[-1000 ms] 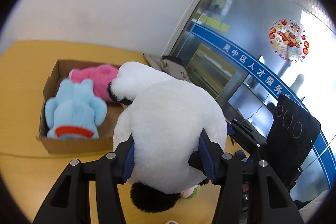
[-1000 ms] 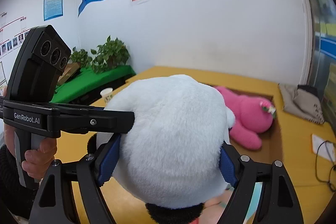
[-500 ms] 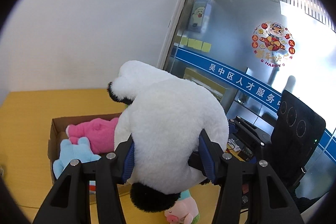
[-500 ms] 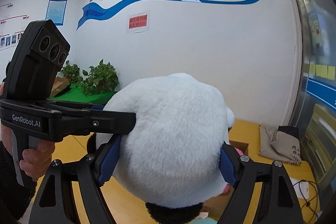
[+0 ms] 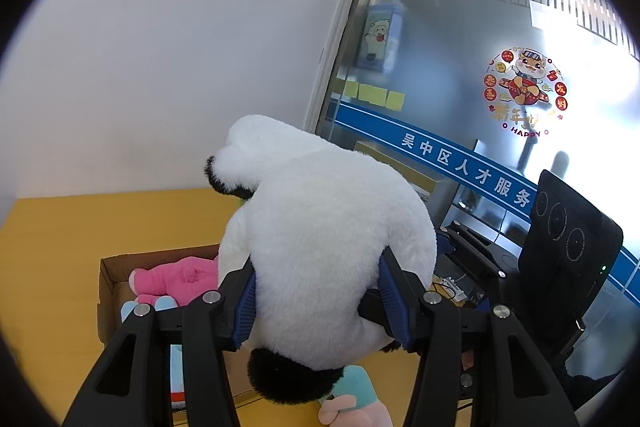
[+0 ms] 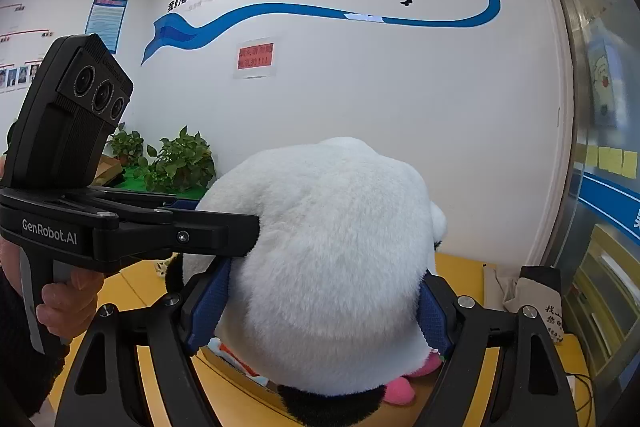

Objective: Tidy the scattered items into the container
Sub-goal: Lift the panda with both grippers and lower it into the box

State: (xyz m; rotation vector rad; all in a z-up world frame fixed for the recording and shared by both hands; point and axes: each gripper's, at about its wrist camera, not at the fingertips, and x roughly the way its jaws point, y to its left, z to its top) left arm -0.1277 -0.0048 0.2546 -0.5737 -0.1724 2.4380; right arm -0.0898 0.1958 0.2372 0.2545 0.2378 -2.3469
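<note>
Lettering "GenRobot.AI" shows at the left edge of the right wrist view on the left tongs, gripped by a bare hand and clamped, like the right tongs, on the big white plush panda. Centre frame, the left tongs hold it above the yellow surface, over the open brown cardboard box at lower left holding a pink plush toy. "HAPPY" reads on the round red sticker at upper right.

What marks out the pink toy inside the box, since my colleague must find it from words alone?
Find the yellow table, then the open cardboard box on it, left of the big white plush that both grippers clamp. The pink plush lies inside toward the far wall; the light blue toy beside it is nearer.
</note>
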